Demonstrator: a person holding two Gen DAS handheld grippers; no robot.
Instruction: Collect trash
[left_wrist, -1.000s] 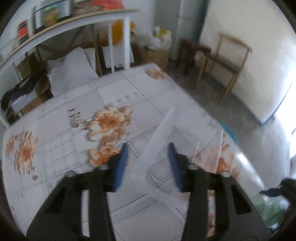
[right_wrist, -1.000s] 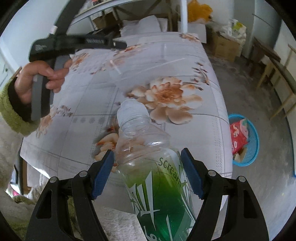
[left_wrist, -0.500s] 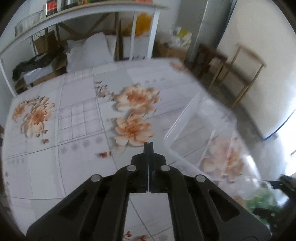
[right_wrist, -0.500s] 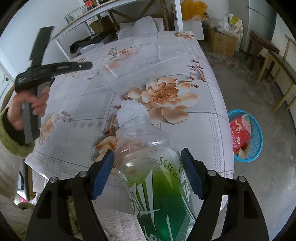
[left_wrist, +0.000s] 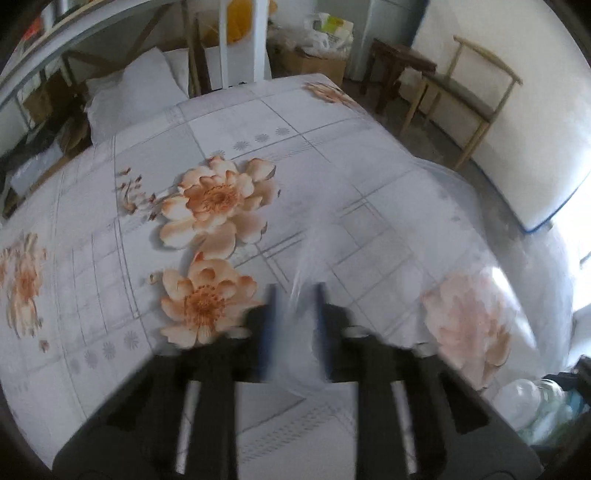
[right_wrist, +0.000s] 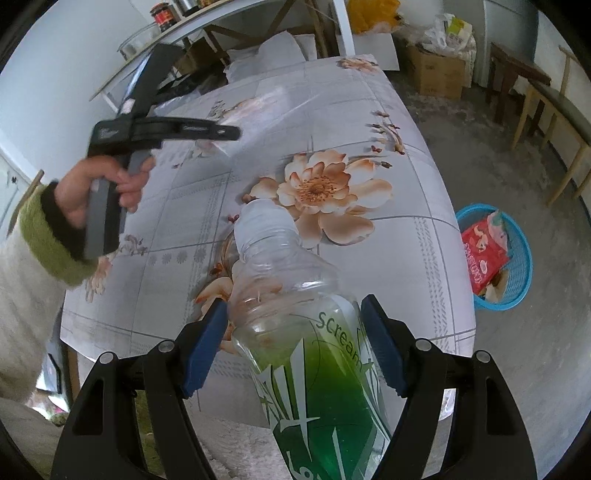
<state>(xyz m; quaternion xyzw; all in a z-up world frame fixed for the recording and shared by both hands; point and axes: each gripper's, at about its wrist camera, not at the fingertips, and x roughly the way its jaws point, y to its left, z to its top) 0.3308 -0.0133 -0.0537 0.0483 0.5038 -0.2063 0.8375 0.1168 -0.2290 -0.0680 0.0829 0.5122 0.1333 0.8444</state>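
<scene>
A clear plastic wrapper (left_wrist: 306, 258) lies on the flowered tablecloth (left_wrist: 258, 122), and its near end rises between the blurred fingers of my left gripper (left_wrist: 295, 295). Those jaws are opening, a narrow gap apart, with the thin film loose between the pads. From the right wrist view the left gripper (right_wrist: 236, 133) hangs over the table's far left, its tip at the wrapper (right_wrist: 258, 107). My right gripper (right_wrist: 293, 306) is shut on a clear bottle (right_wrist: 314, 369) with a green label, held tilted above the table's near edge, cap end pointing away.
A blue basket (right_wrist: 517, 280) with a red packet in it stands on the floor right of the table. Wooden chairs (left_wrist: 476, 96) and cardboard boxes (right_wrist: 436, 74) line the far wall. A shelf frame and a pillow (left_wrist: 129, 96) stand behind the table.
The left gripper closed fully beside the wrapper, then dropped and shifted so the film now sits between its parting fingers. The right gripper and bottle stayed put.
</scene>
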